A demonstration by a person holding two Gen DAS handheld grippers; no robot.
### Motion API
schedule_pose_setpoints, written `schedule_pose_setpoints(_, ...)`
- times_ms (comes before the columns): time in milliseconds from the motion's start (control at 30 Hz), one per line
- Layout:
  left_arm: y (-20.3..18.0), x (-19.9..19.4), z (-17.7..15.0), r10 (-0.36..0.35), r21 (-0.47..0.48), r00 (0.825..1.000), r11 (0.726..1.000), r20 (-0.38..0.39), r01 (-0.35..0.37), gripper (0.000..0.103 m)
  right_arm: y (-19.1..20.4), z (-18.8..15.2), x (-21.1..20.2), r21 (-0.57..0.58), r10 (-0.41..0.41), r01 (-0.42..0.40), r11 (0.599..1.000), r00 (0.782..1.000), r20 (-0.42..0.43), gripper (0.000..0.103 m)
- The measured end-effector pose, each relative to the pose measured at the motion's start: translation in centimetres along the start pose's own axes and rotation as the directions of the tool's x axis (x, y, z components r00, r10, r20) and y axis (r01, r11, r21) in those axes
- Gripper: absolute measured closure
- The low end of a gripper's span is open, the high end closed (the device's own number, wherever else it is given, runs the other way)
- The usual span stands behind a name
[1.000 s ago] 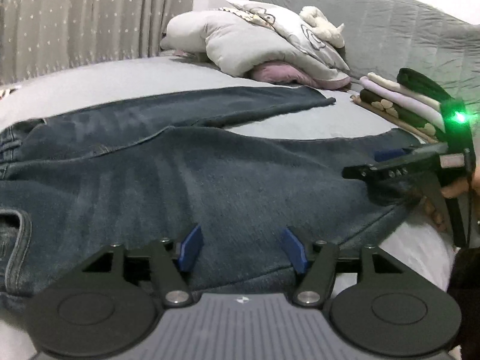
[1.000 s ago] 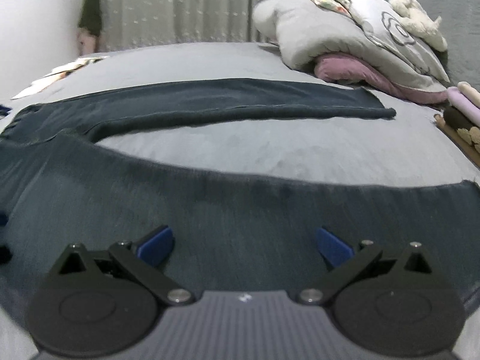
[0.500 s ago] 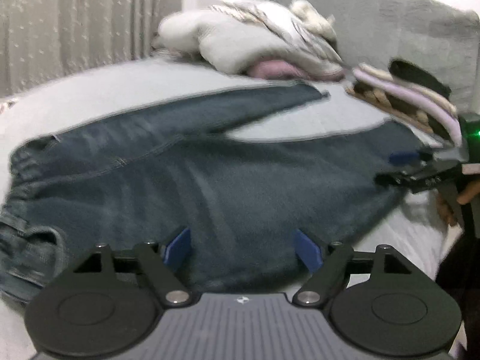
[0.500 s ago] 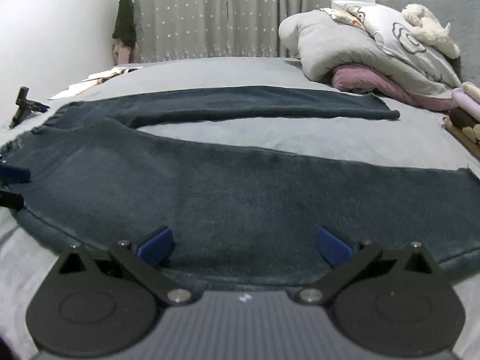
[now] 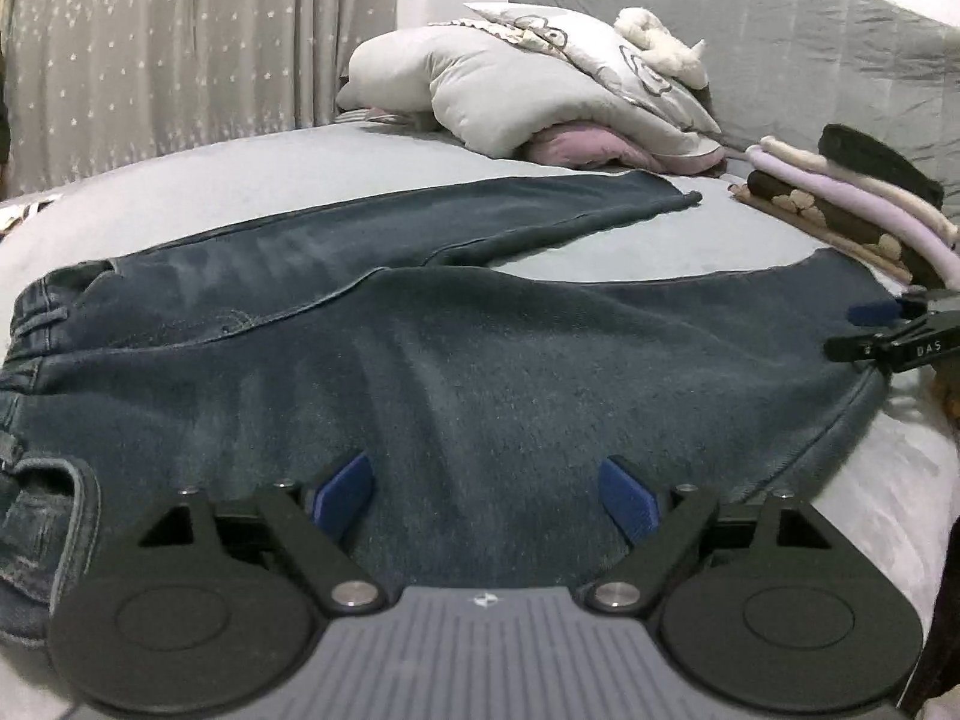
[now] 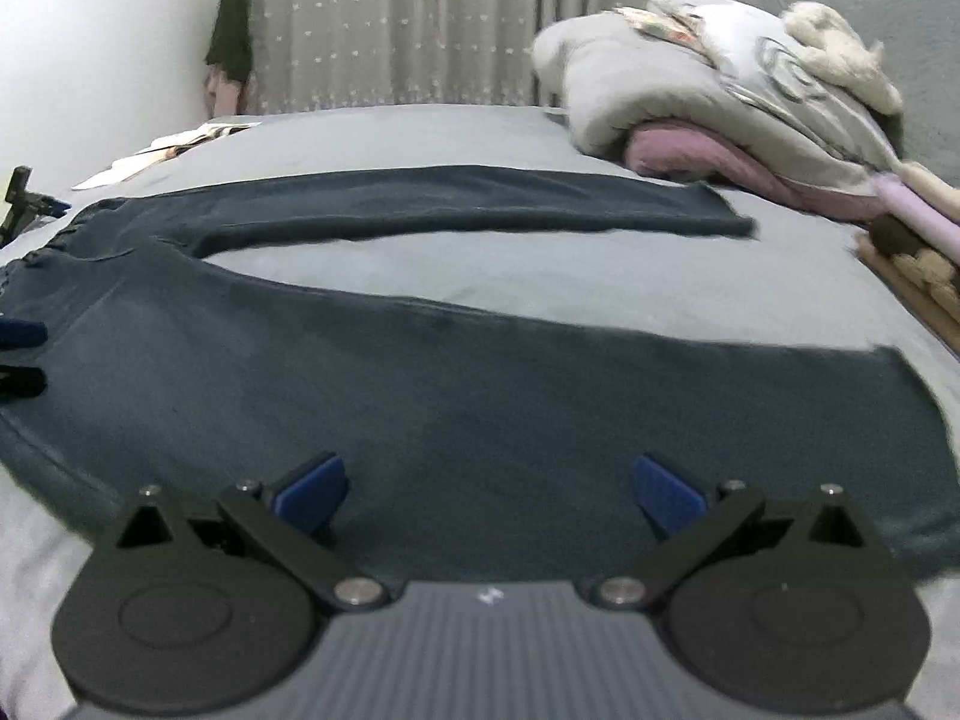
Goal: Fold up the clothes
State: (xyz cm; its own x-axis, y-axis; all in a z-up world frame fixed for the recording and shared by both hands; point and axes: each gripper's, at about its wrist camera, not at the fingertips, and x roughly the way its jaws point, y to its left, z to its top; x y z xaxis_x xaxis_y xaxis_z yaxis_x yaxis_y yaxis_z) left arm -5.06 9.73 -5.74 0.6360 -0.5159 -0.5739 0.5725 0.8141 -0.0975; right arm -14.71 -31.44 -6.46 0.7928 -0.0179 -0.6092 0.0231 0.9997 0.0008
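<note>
jeans lie flat on the bed, legs spread in a v. waistband at the bed's left side in the left view, one leg runs toward the far right corner by the pillows, other leg lies along the near edge.

left gripper: jaws opening, wide apart, blue pads just over the near leg's thigh area. denim lies under the gap, pads not pressing it. nothing held.

right gripper: jaws apart, over the near leg further toward the hem, cloth under the gap, no grip. also seen at the right edge of the left view.

folded clothes stack at the bed's right edge, near the hem of the near leg. curtain behind the far edge. right view slightly blurred.
</note>
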Motion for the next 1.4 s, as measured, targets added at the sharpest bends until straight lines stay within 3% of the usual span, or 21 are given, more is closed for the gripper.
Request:
schedule_pose_setpoints(200,-0.4,-0.6,-0.5,0.02,0.035,1.0,0.999,-0.004,-0.02,0.019,-6.2,-2.1,-2.4,0.058,-0.065,0.064,0.996,0.998,0.02,0.0)
schedule_pose_setpoints(367,-0.7,-0.8,0.5,0.038,0.047,0.999,0.998,-0.009,-0.037,0.019,-8.5,-2.0,-3.3,0.156,-0.181,0.177,0.972,0.983,0.01,0.0)
schedule_pose_setpoints(467,-1.9,-0.5,1.2,0.056,0.086,0.998,0.995,0.021,-0.058,0.019,-7.4,-0.8,-3.4,0.155,-0.17,0.16,0.975,0.984,0.054,0.0)
schedule_pose_setpoints(533,-2.8,-0.2,1.6,0.04,0.11,0.999,0.993,0.03,-0.044,0.019,-5.2,0.4,-2.4,0.074,-0.147,0.142,0.987,0.987,0.065,0.0)
schedule_pose_setpoints(733,-5.0,2.3,2.3,0.1,0.172,0.995,0.981,-0.029,-0.093,0.018,-1.5,1.2,1.2,-0.057,-0.114,0.115,0.992,0.993,0.025,0.0)
schedule_pose_setpoints(900,-4.2,2.8,2.4,0.101,0.111,0.994,0.989,-0.051,-0.095,0.01,-3.8,0.1,1.1,0.052,-0.096,0.095,0.994,0.995,0.022,0.0)
schedule_pose_setpoints(1133,-2.7,2.4,1.5,0.094,0.049,0.994,0.995,-0.051,-0.091,0.007,-6.0,-1.4,-0.6,0.065,-0.13,0.127,0.99,0.991,0.039,0.0)
schedule_pose_setpoints(1333,-1.6,1.1,1.8,0.158,0.04,0.987,0.987,-0.043,-0.156,0.007,-6.1,-1.3,-1.1,0.09,-0.186,0.181,0.979,0.982,0.04,0.0)
schedule_pose_setpoints(1400,-0.8,0.1,2.2,0.193,0.028,0.981,0.981,-0.009,-0.193,0.007,-5.8,-1.1,-1.0,0.094,-0.203,0.199,0.975,0.978,0.039,0.0)
